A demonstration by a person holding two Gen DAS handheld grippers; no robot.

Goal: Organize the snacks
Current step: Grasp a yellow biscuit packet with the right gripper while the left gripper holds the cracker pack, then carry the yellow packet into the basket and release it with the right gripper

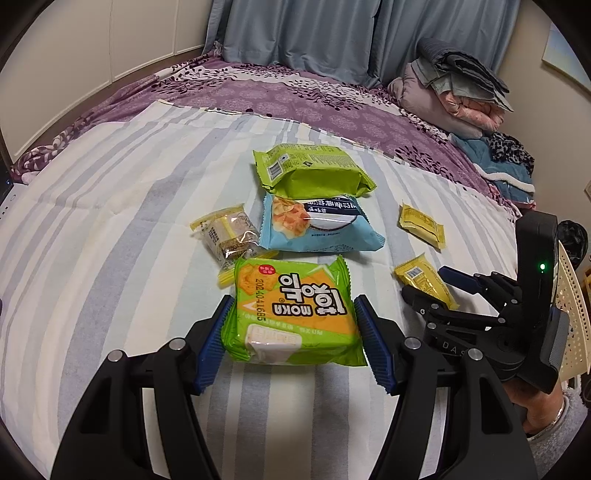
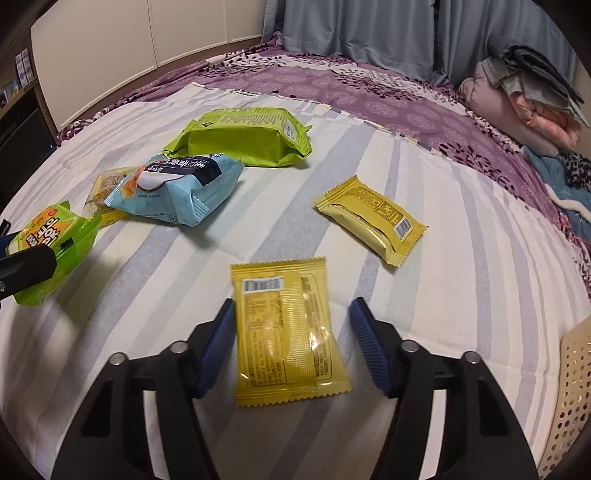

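Note:
Snack packs lie on a striped sheet [image 1: 110, 229]. My left gripper [image 1: 293, 317] is open, its blue pads on either side of a green and orange MOKA cracker pack [image 1: 295, 314], also at the left edge of the right wrist view [image 2: 55, 240]. My right gripper [image 2: 291, 321] is open around a flat yellow packet [image 2: 288, 332]; the gripper also shows in the left wrist view [image 1: 439, 286], at the near yellow packet [image 1: 424, 280]. Further off lie a light blue pack [image 1: 317, 225] [image 2: 177, 188], a plain green pack [image 1: 314, 170] [image 2: 243, 136], a clear yellow-edged bar [image 1: 229, 236] and a second yellow packet [image 1: 421, 223] [image 2: 373, 218].
A cream perforated basket [image 2: 569, 391] stands at the right edge of the bed; it also shows in the left wrist view [image 1: 572, 314]. Folded bedding [image 1: 454, 85] is piled at the far right on the purple bedspread [image 1: 295, 96]. Grey curtains [image 1: 314, 33] hang behind.

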